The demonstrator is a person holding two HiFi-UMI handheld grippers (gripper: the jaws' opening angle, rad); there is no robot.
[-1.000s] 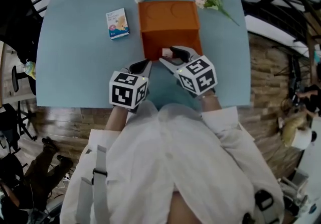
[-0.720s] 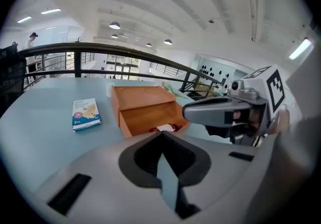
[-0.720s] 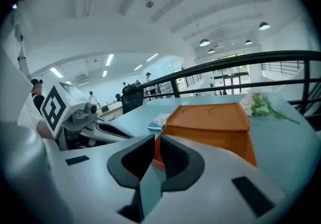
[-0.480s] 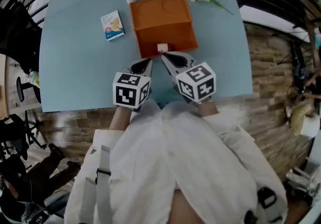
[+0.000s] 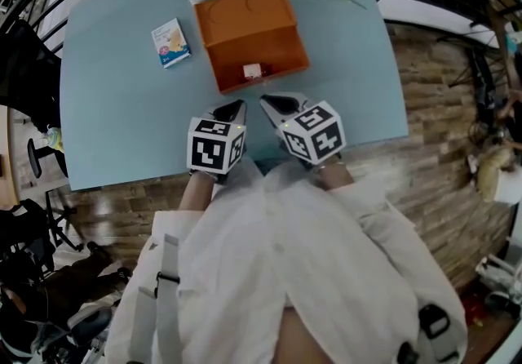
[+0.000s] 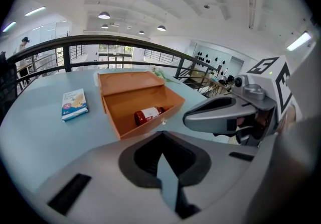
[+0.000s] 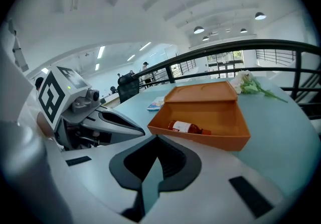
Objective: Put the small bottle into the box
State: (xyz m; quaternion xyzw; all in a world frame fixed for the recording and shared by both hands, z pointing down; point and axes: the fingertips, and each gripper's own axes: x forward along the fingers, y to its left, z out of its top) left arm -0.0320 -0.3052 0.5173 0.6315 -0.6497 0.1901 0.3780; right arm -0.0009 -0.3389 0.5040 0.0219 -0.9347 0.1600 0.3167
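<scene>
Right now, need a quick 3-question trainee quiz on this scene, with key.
1. True or false: the small bottle lies inside the open orange box.
2. In the head view, what lies on the table to the left of the box? A) flowers B) small carton C) small bottle
3. Fill in: the jaws of the right hand-held gripper are ____ and hold nothing.

Key: 1 true; 2 B; 3 shut.
</scene>
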